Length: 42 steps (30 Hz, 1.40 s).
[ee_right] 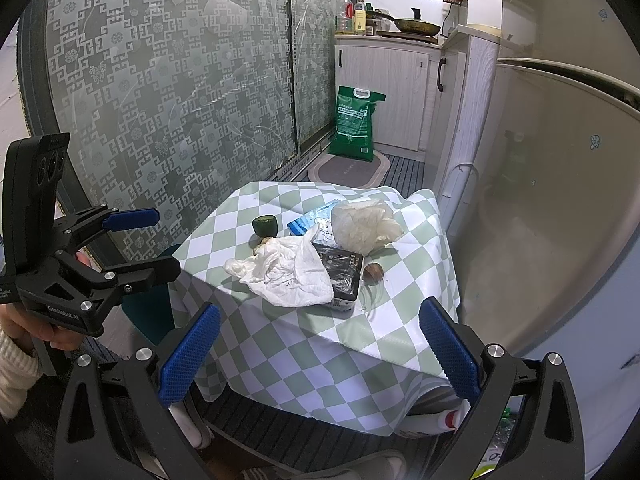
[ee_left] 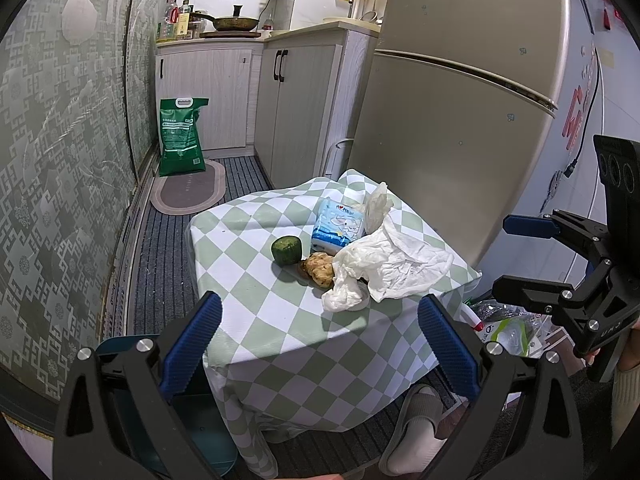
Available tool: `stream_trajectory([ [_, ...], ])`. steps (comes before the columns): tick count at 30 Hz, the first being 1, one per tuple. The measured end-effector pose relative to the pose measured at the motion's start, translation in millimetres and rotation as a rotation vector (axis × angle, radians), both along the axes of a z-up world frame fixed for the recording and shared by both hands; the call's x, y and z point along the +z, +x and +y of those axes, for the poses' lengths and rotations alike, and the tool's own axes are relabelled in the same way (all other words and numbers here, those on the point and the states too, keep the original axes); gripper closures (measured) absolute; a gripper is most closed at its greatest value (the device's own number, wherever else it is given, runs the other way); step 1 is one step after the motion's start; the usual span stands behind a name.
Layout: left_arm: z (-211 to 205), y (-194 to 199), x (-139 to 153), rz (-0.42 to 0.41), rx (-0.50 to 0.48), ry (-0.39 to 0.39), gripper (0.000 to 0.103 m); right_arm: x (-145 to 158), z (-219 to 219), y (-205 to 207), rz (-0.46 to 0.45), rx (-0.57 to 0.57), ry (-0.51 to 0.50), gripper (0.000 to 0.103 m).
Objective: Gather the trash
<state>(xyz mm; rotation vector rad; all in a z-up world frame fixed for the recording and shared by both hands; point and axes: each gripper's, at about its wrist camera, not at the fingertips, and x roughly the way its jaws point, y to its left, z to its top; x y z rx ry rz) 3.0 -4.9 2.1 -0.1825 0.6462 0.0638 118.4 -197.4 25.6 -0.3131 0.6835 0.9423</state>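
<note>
Nothing collected yet: your left gripper (ee_left: 320, 344) and right gripper (ee_right: 320, 354) hover with jaws apart, empty; crumpled tissue (ee_left: 394, 262), wrapper (ee_right: 344, 276) and peels remain on the table (ee_left: 280, 320).

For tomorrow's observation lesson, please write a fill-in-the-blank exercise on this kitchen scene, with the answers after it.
1. The tablecloth has a green and white ____ pattern.
2. Both the left gripper and the right gripper are ____, holding nothing.
3. The crumpled white paper partly covers a ____ packet.
4. The green sack stands on the ____.

Answers: checked; open; black; floor
</note>
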Motion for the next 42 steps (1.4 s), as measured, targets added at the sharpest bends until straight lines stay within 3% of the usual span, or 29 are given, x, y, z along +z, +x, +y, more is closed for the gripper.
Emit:
stream_trajectory([
  [23, -6, -2, 2, -0.005, 0.020, 0.018, 0.003, 0, -1, -1, 0.000, 0.002, 0.004, 0.003],
  [27, 2, -3, 4, -0.025, 0.063, 0.007, 0.003, -1, -2, -2, -0.007, 0.000, 0.005, 0.003],
  [33, 4, -8, 6, -0.065, 0.046, 0.004, 0.006, -1, -3, -2, -0.007, 0.000, 0.012, 0.003],
  [35, 0, -8, 6, -0.069, 0.024, 0.015, 0.008, 3, -5, -3, -0.010, -0.001, 0.018, 0.003],
  [41, -15, 3, -1, -0.034, -0.039, 0.017, 0.030, 5, -15, 3, -0.003, -0.022, 0.033, 0.007],
  [42, -18, 5, -3, -0.027, -0.048, 0.016, 0.038, 5, -17, 5, 0.002, -0.030, 0.037, 0.008],
])
